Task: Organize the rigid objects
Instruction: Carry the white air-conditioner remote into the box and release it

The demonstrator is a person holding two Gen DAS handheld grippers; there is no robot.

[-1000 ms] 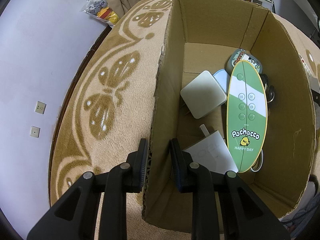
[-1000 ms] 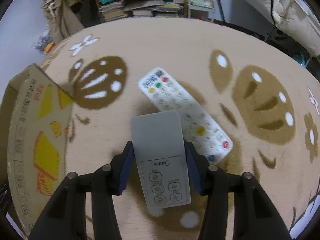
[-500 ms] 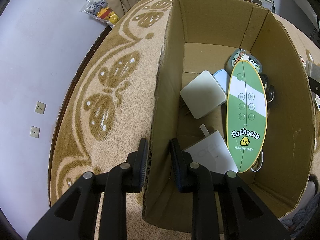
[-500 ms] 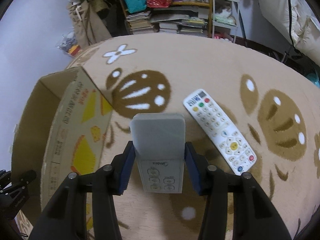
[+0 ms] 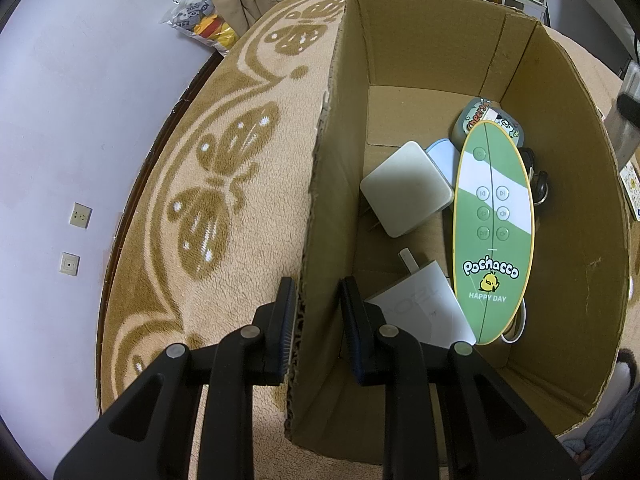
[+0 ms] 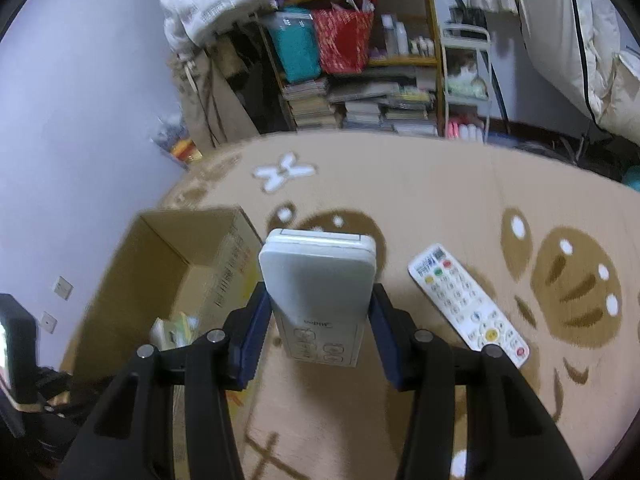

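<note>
My right gripper (image 6: 318, 312) is shut on a pale grey remote (image 6: 318, 276), held tilted up in the air above the rug. A white remote with coloured buttons (image 6: 466, 304) lies on the rug to its right. The open cardboard box (image 6: 160, 264) stands below and to the left. In the left wrist view my left gripper (image 5: 318, 300) straddles the box's near left wall (image 5: 332, 184), one finger outside and one inside, clamped on it. Inside lie a green oval Pochacco panel (image 5: 494, 232), a white square adapter (image 5: 404, 196) and a flat white box (image 5: 420, 308).
A grey case (image 5: 480, 116) and dark keys (image 5: 536, 184) sit at the box's far right. A beige patterned rug (image 5: 224, 200) lies under everything. Shelves of books and bags (image 6: 360, 80) stand behind it, with a wall (image 5: 80, 120) on the left.
The right gripper has lifted the grey remote off the white remote and carried it up and left towards the box. The left gripper has stayed on the box wall.
</note>
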